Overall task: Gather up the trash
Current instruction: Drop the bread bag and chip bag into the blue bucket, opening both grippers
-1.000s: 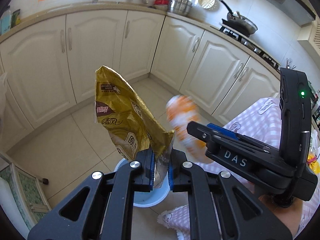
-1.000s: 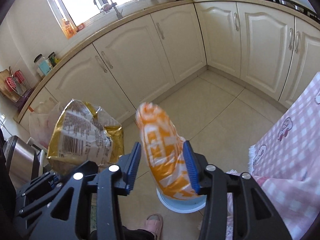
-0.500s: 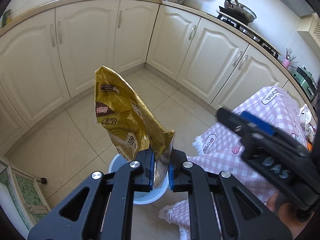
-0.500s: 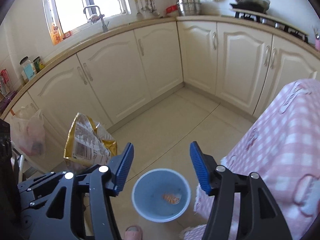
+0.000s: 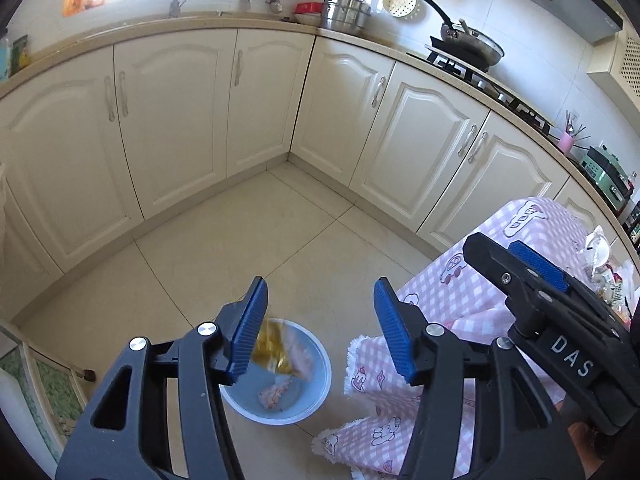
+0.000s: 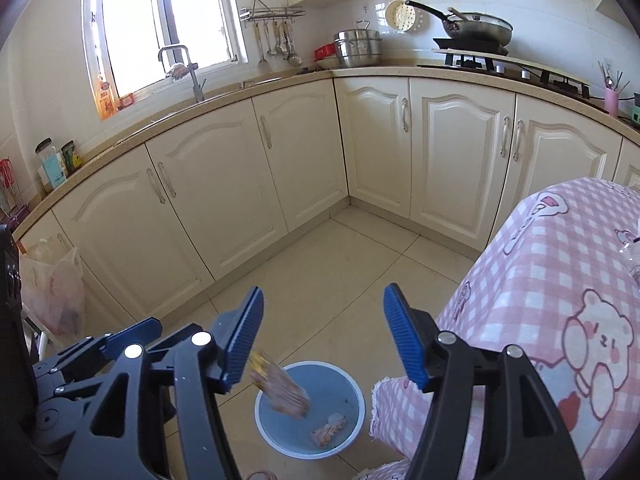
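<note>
A light blue trash bin (image 5: 320,396) stands on the floor below both grippers; it also shows in the right wrist view (image 6: 352,432). A gold snack bag (image 5: 272,348), blurred, is dropping into the bin, seen too in the right wrist view (image 6: 280,388). An orange wrapper (image 5: 276,394) lies at the bin's bottom, also in the right wrist view (image 6: 328,430). My left gripper (image 5: 320,328) is open and empty above the bin. My right gripper (image 6: 322,338) is open and empty above the bin, and appears at the right of the left wrist view (image 5: 536,268).
A table with a pink checked cloth (image 6: 560,280) stands right beside the bin. Cream kitchen cabinets (image 5: 200,120) wrap the far side of the tiled floor. A plastic bag (image 6: 52,288) hangs at the left. A stove with a pan (image 6: 476,32) is at the back right.
My left gripper opened and let go of the gold bag, which is falling into the bin. The right gripper, which dropped the orange wrapper earlier, stays open.
</note>
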A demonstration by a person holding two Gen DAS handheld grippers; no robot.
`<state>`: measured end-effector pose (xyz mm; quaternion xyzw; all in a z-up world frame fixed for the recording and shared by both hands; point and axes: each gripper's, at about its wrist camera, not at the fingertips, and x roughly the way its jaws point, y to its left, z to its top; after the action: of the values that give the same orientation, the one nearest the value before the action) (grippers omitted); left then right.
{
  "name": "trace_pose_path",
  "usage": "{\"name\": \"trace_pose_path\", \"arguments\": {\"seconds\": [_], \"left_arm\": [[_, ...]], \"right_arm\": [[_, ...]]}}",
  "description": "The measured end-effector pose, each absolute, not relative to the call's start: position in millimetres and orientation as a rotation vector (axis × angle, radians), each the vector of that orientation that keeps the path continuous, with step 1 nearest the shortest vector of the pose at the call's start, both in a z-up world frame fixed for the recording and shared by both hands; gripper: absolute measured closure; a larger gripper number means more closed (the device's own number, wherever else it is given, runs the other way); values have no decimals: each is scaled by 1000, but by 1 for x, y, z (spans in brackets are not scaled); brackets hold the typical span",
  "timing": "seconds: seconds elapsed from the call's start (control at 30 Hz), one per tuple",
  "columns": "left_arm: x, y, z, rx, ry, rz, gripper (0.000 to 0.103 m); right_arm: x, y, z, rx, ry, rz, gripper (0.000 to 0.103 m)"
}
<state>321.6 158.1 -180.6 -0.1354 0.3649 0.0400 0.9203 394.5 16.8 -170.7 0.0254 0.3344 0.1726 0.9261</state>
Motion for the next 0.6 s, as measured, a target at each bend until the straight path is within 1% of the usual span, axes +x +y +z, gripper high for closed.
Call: {"name": "trace_pose_path", "arguments": {"seconds": [0.33,0.6], "left_arm": [[285,120,-124,-234,659,36,47],[251,59,-87,-163,594,-55,42]], "right_arm": [[350,-26,-123,77,608,299,40],[295,-102,-83,119,523,193,37]]}}
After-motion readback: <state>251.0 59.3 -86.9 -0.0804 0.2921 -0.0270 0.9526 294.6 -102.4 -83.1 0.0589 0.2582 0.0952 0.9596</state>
